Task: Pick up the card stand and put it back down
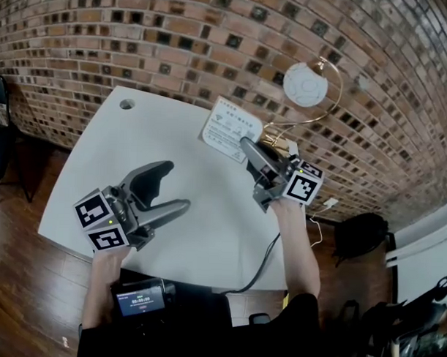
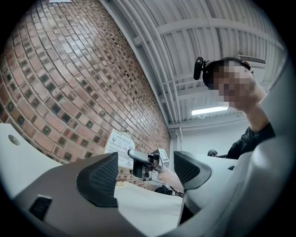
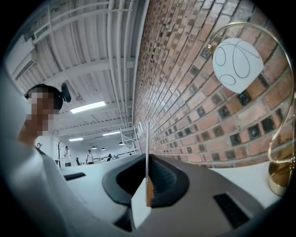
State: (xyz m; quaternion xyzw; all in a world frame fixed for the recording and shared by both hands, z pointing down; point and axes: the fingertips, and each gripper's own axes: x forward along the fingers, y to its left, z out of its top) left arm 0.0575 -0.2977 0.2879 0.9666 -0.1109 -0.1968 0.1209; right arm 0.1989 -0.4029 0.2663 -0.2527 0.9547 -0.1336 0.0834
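Now, right gripper (image 1: 249, 148) clamps the thin flat card stand (image 1: 231, 130); left gripper (image 1: 173, 187) gapes.

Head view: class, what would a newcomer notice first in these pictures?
The right claw is shut on the white card stand at the far edge of the white table, beside a gold-arched lamp with a white disc. The left claw hangs open and empty above the table, with a brick wall behind.
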